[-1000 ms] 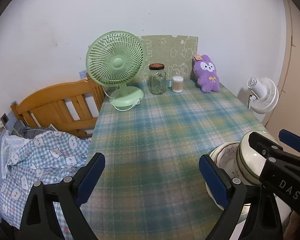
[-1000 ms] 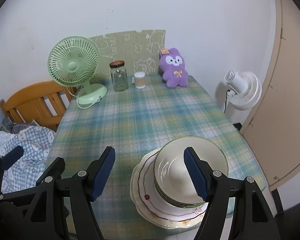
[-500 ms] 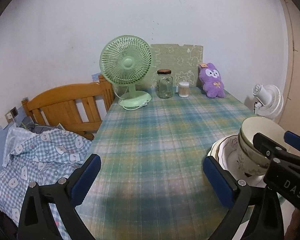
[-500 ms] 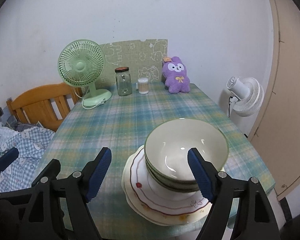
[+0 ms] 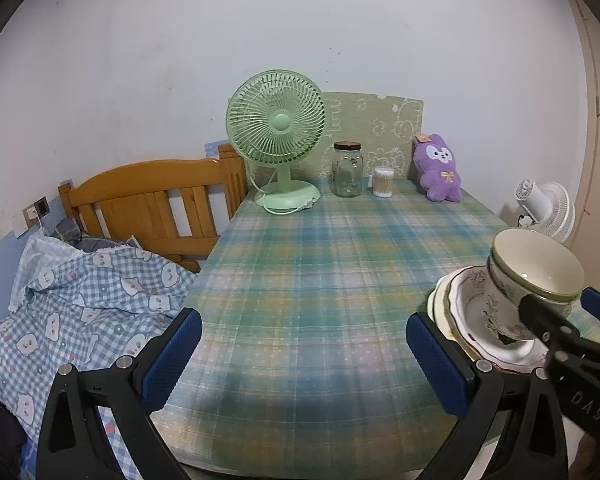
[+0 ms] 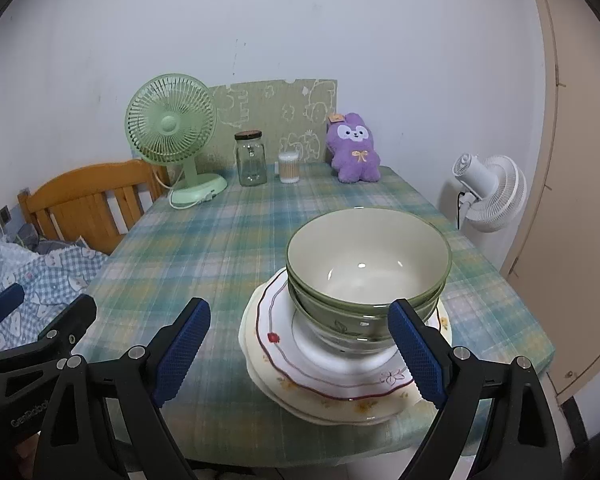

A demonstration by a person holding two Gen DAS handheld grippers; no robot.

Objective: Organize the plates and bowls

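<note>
Stacked green-rimmed bowls sit on stacked plates, a red-trimmed white one over a cream floral one, at the near right of the plaid table. My right gripper is open and empty, just in front of the stack, its right finger near the bowls' lower side. My left gripper is open and empty over the table's near edge, left of the stack. The bowls and plates also show at the right of the left wrist view, partly behind the right gripper's frame.
At the table's far end stand a green desk fan, a glass jar, a cotton swab tub and a purple plush rabbit. A wooden headboard and checked bedding lie left. A white fan stands right.
Both grippers have pulled back and lowered toward the near table edge. The view onto the bowls is now flatter. Both stay open and the stack has not moved.
</note>
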